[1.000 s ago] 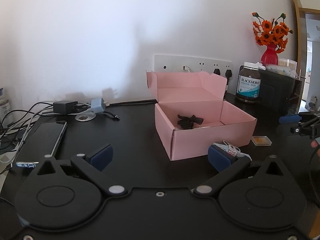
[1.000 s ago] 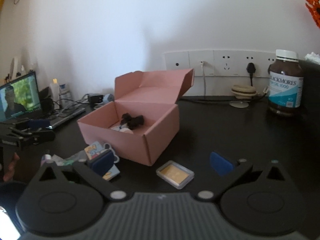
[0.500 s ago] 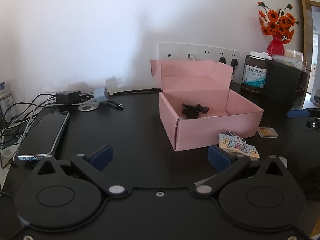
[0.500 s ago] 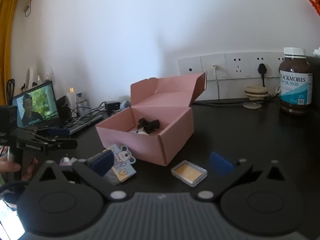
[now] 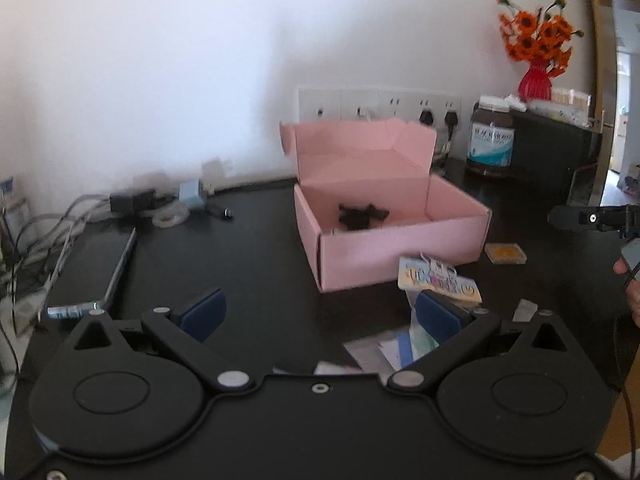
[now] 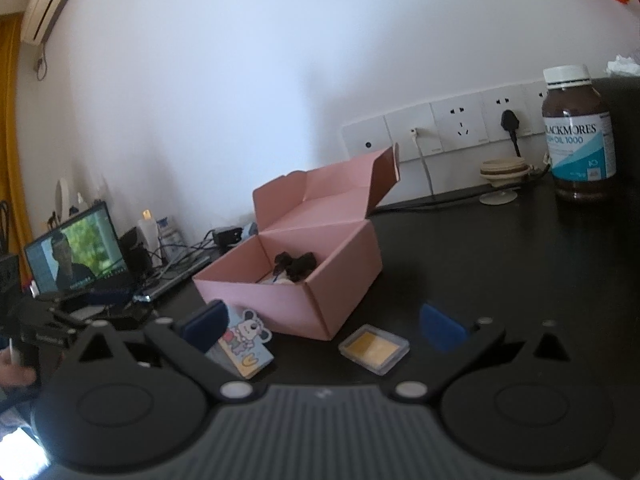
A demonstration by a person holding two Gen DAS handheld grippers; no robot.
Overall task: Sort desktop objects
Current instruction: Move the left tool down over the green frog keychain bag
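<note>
While the left gripper (image 5: 320, 314) is hovering with its fingers spread wide and empty, the pink box (image 5: 384, 220) is sitting open mid-desk, holding a black object (image 5: 362, 216). Just before its front wall, a cartoon card (image 6: 246, 342) and a small clear case (image 6: 375, 347) are lying, the right gripper (image 6: 322, 326) gaping empty above them.

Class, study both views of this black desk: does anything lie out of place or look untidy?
Yes. Several things lie loose outside the open pink cardboard box: a cartoon mouse card and a small clear case with a yellow insert by its front, and scattered papers nearer the left tool. Only a black item lies inside.
</note>
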